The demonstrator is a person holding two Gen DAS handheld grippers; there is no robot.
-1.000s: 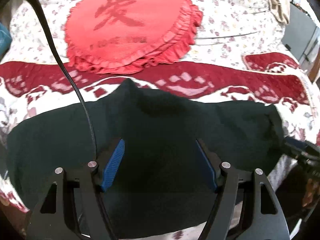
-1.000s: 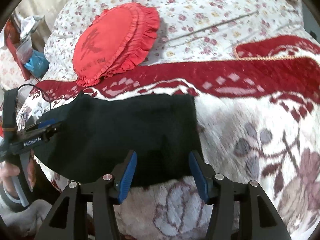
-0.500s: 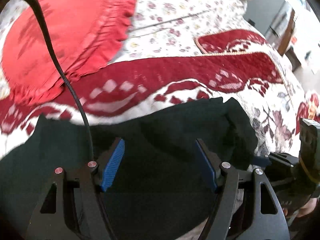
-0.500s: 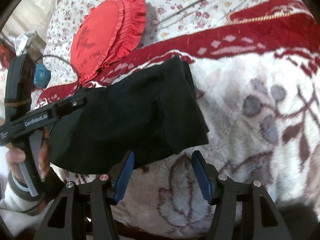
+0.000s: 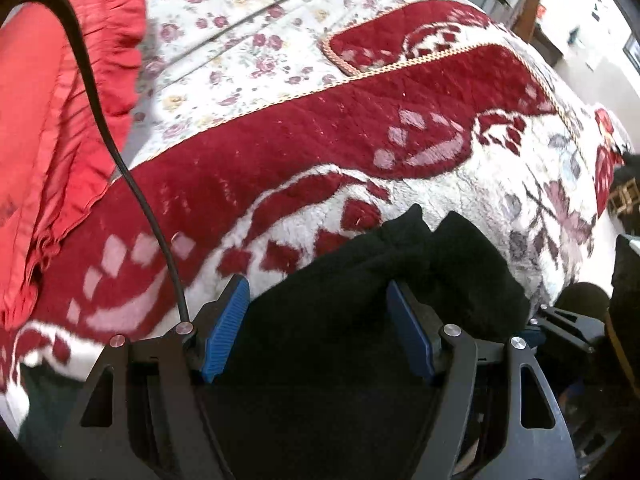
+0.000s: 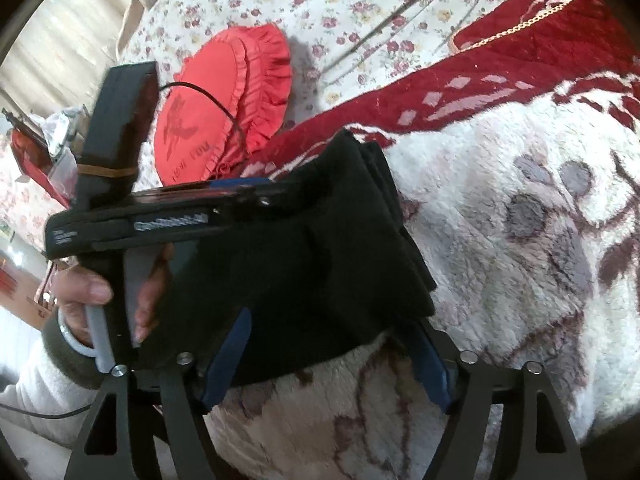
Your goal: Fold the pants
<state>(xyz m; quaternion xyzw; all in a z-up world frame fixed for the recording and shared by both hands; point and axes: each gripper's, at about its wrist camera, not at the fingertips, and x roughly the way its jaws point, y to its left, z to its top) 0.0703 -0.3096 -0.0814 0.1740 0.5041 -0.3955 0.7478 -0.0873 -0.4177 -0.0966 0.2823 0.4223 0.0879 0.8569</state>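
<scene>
Red cushion (image 5: 44, 128): off to the far left, frilled edge lying on the flowered sheet (image 5: 248, 20), well clear of the work, likely set aside so the folding has room.
Cable (image 5: 132, 184): runs down across the cushion to the left gripper's body, just trailing.
Left gripper (image 5: 320, 332): claw spread wide, blue pads (image 5: 224, 332) standing either side of dark cloth with nothing pinched; it looks poised to press or smooth rather than carry.
Left hand (image 6: 92, 292): seen from the right wrist view, wrapped round the handle with the thumb forward, tool reaching level across the picture over the bundle, sleeve (image 6: 36, 384) just below.
Black pants (image 6: 320, 248): already doubled into a thick stack, layered edges showing on its right side, lying on the plush red-and-white blanket (image 6: 520, 240) near the bed's front edge; I'd judge the fold well along.
Right gripper (image 6: 332, 356): angled down at the near edge of the stack, jaws opening as we speak, cloth lying between the pads but not squeezed, which reads as a letting-go after laying the fold.
Risk: a loose stack on soft pile could slump when released.
</scene>
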